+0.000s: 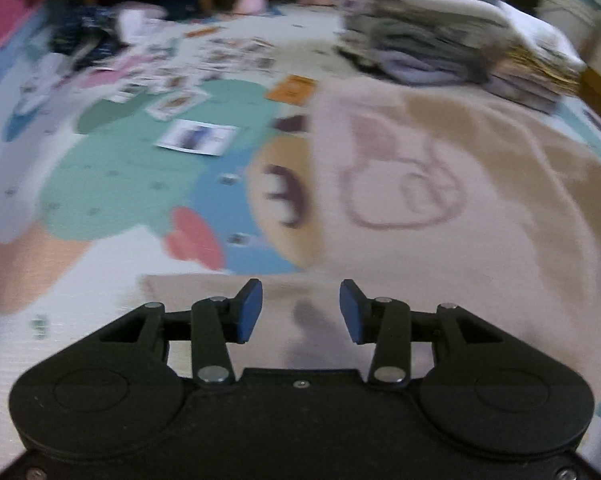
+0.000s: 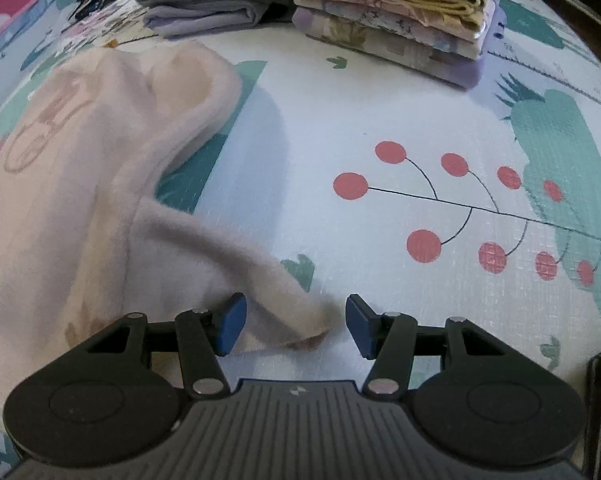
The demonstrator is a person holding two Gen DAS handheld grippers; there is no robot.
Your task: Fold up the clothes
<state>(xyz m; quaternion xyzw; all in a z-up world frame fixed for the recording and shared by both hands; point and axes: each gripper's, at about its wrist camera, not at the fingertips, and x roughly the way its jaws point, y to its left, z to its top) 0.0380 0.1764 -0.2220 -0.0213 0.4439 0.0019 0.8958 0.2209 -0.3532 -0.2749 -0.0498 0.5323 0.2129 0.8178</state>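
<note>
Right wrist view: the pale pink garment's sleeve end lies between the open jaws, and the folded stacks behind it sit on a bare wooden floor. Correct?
Not quite. The folded stacks sit on a colourful printed play mat, not bare wood, as the right wrist view shows. The sleeve end does lie between the right gripper's open jaws.

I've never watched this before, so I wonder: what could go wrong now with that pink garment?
1. The sleeve lies between the right gripper pads, which stand apart; closing off-centre might catch only its tip.
2. The left gripper is open and empty over the garment, so a fold there may spring loose.
3. The folded stack sits close; a wide swing could topple it.
</note>
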